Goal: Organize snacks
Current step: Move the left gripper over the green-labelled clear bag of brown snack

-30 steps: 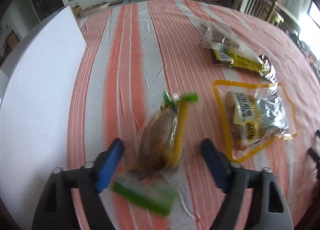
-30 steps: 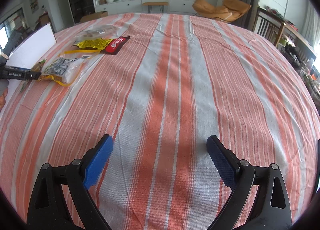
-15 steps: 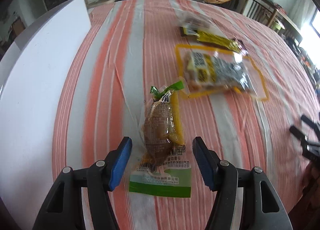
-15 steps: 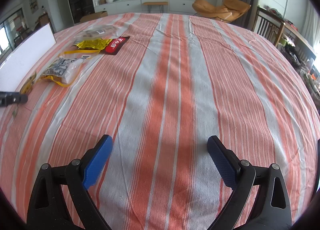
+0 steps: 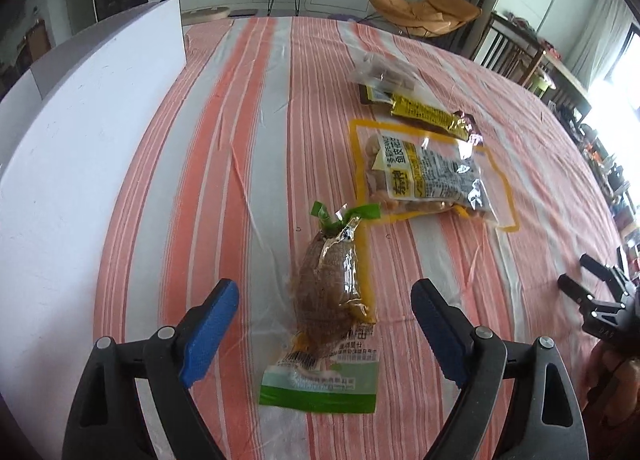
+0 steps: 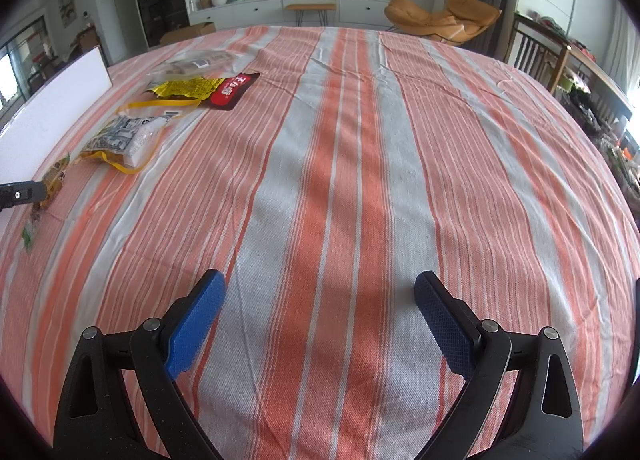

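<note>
A green-ended snack pouch (image 5: pixel 332 300) with a brown filling lies on the striped cloth between the blue pads of my left gripper (image 5: pixel 324 320), which is open and not touching it. Beyond it lie a yellow-bordered peanut bag (image 5: pixel 428 176), a yellow and dark packet (image 5: pixel 424 114) and a clear bag (image 5: pixel 384 72). My right gripper (image 6: pixel 320 320) is open and empty over bare cloth. In the right wrist view the peanut bag (image 6: pixel 120 140), a yellow and red packet (image 6: pixel 208 90) and the clear bag (image 6: pixel 196 60) lie far left.
A white box (image 5: pixel 80 140) stands along the table's left side, also in the right wrist view (image 6: pixel 52 112). The right gripper's black body (image 5: pixel 600 304) shows at the left view's right edge. Chairs stand beyond the far table edge.
The left gripper has pulled back and opened wider; the green pouch now lies flat on the cloth between its pads. The right gripper has hardly moved.
</note>
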A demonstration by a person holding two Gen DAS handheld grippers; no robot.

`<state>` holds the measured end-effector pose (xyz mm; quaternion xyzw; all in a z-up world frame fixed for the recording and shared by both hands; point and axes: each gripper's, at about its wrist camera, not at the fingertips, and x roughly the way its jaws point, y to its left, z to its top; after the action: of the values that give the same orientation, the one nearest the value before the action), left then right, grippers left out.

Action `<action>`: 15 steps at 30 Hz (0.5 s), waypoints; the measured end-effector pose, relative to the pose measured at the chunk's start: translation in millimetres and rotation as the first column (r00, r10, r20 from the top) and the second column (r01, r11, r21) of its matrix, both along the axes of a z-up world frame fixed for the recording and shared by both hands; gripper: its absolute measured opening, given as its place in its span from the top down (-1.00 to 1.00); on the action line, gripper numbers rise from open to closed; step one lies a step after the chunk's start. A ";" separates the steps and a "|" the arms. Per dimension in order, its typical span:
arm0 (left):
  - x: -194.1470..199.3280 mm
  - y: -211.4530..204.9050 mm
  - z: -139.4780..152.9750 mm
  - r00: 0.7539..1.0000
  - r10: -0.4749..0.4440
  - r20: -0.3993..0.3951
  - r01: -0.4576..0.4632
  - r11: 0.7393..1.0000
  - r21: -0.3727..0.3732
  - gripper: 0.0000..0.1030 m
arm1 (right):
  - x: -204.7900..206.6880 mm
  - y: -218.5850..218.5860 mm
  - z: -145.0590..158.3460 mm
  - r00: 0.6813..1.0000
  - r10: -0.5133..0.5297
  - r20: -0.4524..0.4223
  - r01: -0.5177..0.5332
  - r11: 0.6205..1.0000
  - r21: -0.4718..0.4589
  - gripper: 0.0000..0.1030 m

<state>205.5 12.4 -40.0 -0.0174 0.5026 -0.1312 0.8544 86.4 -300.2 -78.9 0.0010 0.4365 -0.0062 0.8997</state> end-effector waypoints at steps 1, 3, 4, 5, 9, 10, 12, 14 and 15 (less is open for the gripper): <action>-0.5 0.8 -0.2 1.000 0.000 0.001 0.000 1.000 -0.003 -0.70 | 0.0 -0.1 0.0 1.000 0.000 0.000 0.000 1.000 0.000 -0.89; 0.5 1.8 -3.5 1.000 0.004 0.002 -0.004 1.000 -0.002 -0.70 | 0.0 -0.1 0.1 1.000 0.000 0.000 0.000 1.000 0.000 -0.89; 0.9 2.5 -4.7 1.000 0.009 0.001 -0.009 1.000 -0.001 -0.70 | 0.0 -0.1 0.1 1.000 0.000 0.000 0.000 1.000 0.000 -0.89; 1.4 3.6 -5.9 1.000 0.014 0.000 -0.014 1.000 -0.003 -0.70 | 0.2 -0.5 0.2 1.000 0.000 0.000 0.000 1.000 0.000 -0.89; 0.6 8.9 -6.4 0.999 0.033 0.001 -0.033 0.999 -0.025 -0.70 | -0.1 0.0 0.1 1.000 -0.001 0.000 0.001 1.000 0.000 -0.89; 0.8 9.0 -5.8 1.000 0.031 0.003 -0.031 0.999 -0.024 -0.70 | -0.1 -0.1 0.1 1.000 -0.001 0.000 0.001 1.000 0.000 -0.89; -0.1 9.5 -3.2 1.000 0.023 0.014 -0.023 1.000 -0.017 -0.70 | -0.2 0.0 0.1 1.000 -0.001 0.000 0.001 1.000 0.000 -0.89; -0.8 10.0 -1.1 1.000 0.016 0.019 -0.016 1.000 -0.013 -0.70 | -0.1 0.0 0.1 1.000 -0.001 0.000 0.001 1.000 0.000 -0.89; -1.0 10.7 0.0 1.000 0.014 0.022 -0.013 1.000 -0.012 -0.70 | -0.2 0.0 0.1 1.000 -0.001 0.000 0.001 1.000 0.000 -0.89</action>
<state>204.4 23.1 -40.0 -0.0246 0.4921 -0.1287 0.8606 86.2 -300.2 -78.8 0.0012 0.4364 -0.0066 0.8997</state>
